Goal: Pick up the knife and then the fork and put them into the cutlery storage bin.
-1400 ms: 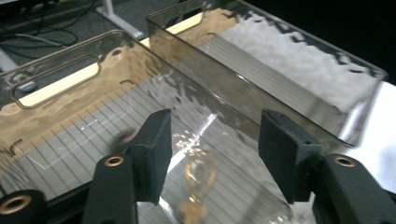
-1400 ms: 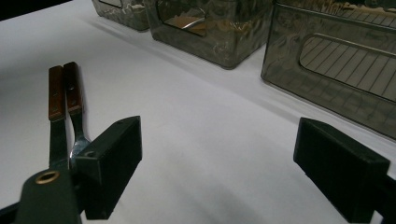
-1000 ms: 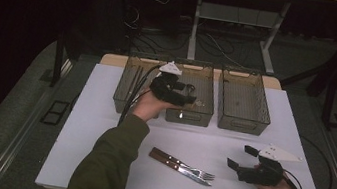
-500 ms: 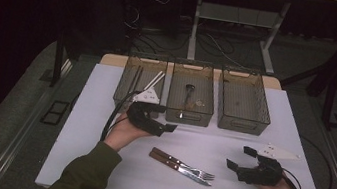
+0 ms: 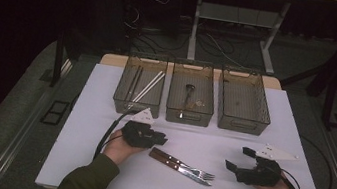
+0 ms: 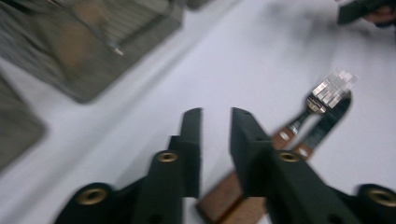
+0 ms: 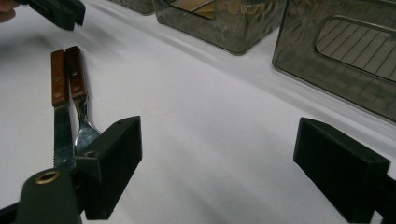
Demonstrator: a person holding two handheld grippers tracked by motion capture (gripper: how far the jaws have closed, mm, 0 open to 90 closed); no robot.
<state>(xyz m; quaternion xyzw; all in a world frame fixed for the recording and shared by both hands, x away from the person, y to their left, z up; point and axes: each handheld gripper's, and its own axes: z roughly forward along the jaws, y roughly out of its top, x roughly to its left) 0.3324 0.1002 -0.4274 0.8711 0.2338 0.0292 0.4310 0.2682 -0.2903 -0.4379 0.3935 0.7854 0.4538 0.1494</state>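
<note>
The left gripper (image 6: 215,135) has its black jaws drawn to a narrow gap with nothing between them, poised just above the wooden handle ends of a wood-handled steel fork (image 6: 303,121) and a serrated steak knife with a matching handle (image 7: 60,116), which lie side by side and touching on the white table (image 5: 105,95). That low approach over the handles suggests one of the pair is the next pick. The right gripper (image 7: 224,172) rests well apart near the tines, jaws spread wide and empty. Beyond stand three smoky translucent plastic bins (image 5: 191,98); the left holds pale chopsticks (image 5: 148,86), the middle a dark utensil (image 5: 188,95). No readable writing or brand is visible.
</note>
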